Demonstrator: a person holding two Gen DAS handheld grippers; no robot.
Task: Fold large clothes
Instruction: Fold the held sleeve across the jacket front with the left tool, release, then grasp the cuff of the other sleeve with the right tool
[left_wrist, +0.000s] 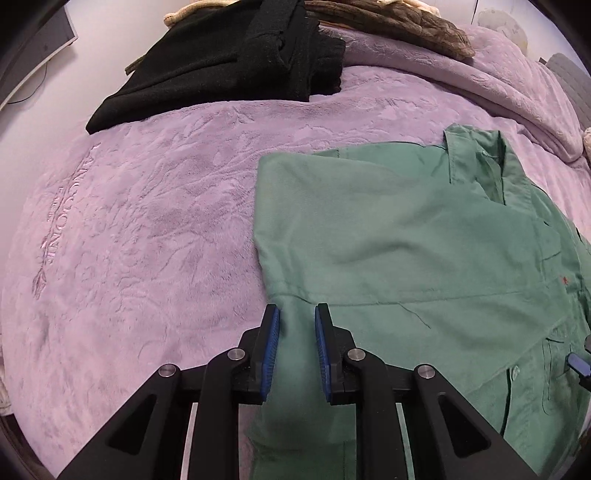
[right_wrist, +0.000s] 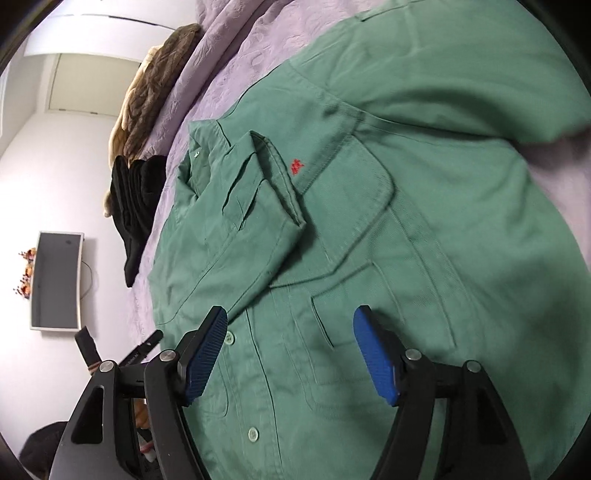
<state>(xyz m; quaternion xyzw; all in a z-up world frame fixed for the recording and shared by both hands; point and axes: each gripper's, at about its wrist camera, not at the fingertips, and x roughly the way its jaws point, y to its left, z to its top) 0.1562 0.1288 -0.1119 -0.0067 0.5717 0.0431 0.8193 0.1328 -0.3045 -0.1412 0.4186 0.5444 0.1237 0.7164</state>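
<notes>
Green shirt (right_wrist: 369, 229) is lying spread over the near part of the bed's lilac blanket (left_wrist: 147, 221), one sleeve folded across its front, two chest pockets showing. One black garment (left_wrist: 229, 62) and one brown knit (left_wrist: 399, 26) are lying at the bed's far edge. Left claw (left_wrist: 297, 325) is pinching a fold of the shirt's edge between its blue pads. Right claw (right_wrist: 290, 332) is hanging spread apart above the buttoned front, gripping nothing.
</notes>
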